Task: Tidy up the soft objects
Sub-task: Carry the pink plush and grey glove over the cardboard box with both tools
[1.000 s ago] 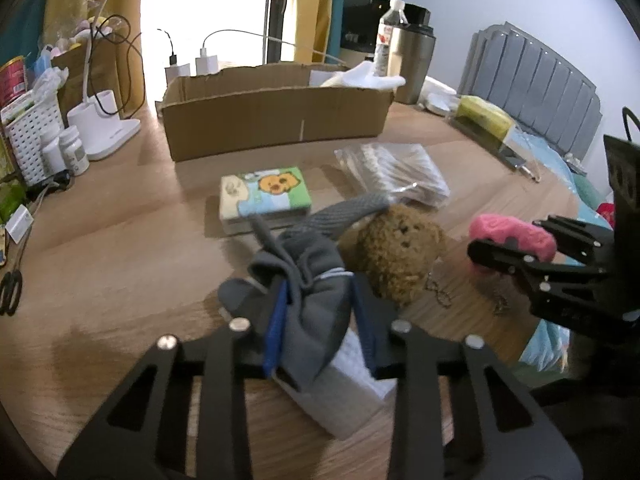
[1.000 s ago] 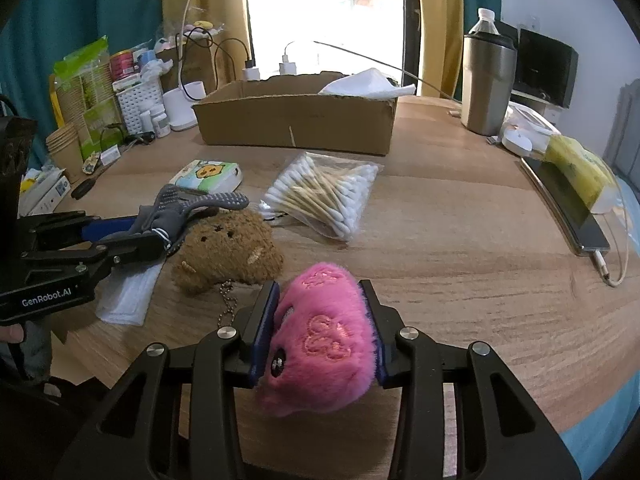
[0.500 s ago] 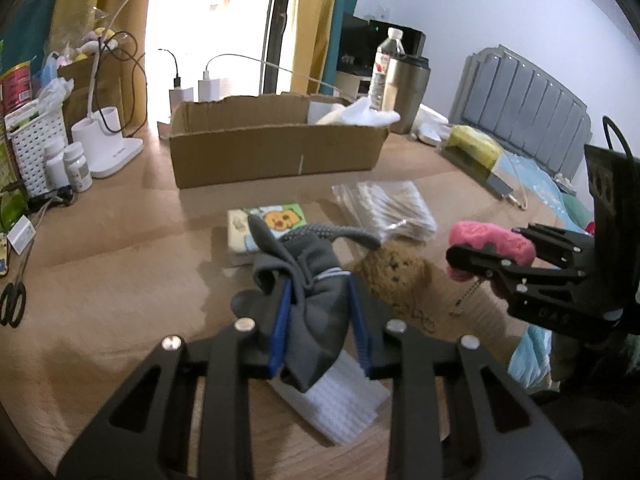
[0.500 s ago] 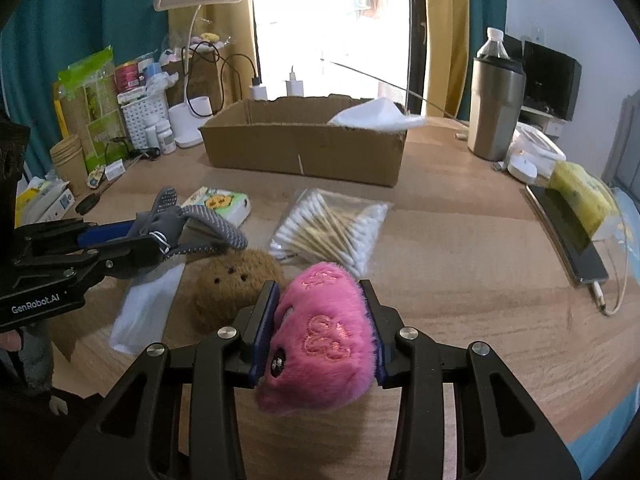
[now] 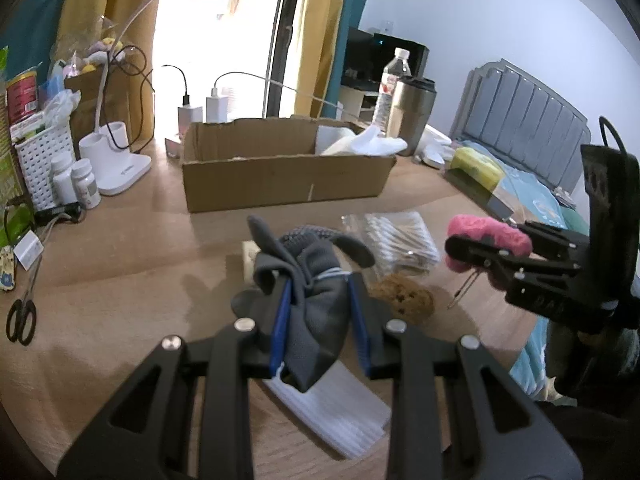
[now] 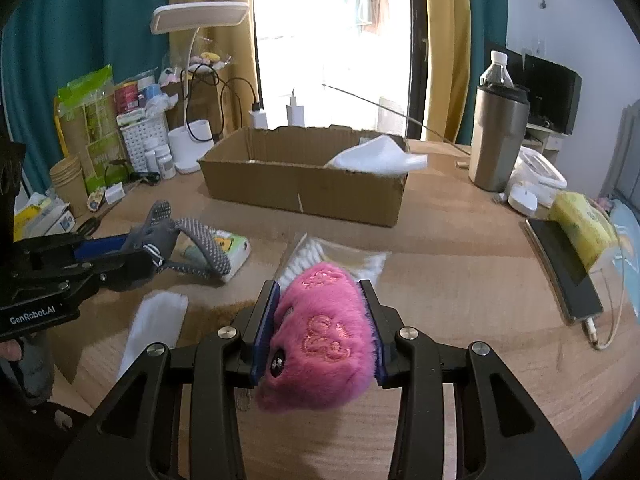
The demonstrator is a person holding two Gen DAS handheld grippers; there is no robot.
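My left gripper point(image 5: 320, 312) is shut on a grey glove point(image 5: 316, 280) and holds it above the wooden table; it also shows in the right wrist view point(image 6: 160, 236). My right gripper point(image 6: 324, 320) is shut on a pink plush toy point(image 6: 320, 336), also held up; the toy shows at the right in the left wrist view point(image 5: 488, 236). A brown plush toy point(image 5: 404, 300) lies on the table below. An open cardboard box point(image 5: 280, 168) with a white cloth point(image 6: 380, 156) in it stands behind.
A bag of cotton swabs point(image 5: 396, 240), a tissue pack point(image 6: 228, 248) and a white folded cloth point(image 5: 336, 408) lie on the table. A lamp base point(image 5: 116, 160), bottles, basket and scissors point(image 5: 22, 316) are at the left; a steel tumbler point(image 6: 496, 136) and phone point(image 6: 564, 268) at the right.
Both grippers have risen from the table with their loads. The glove and the pink toy are higher, and the brown toy has dropped lower in both views.
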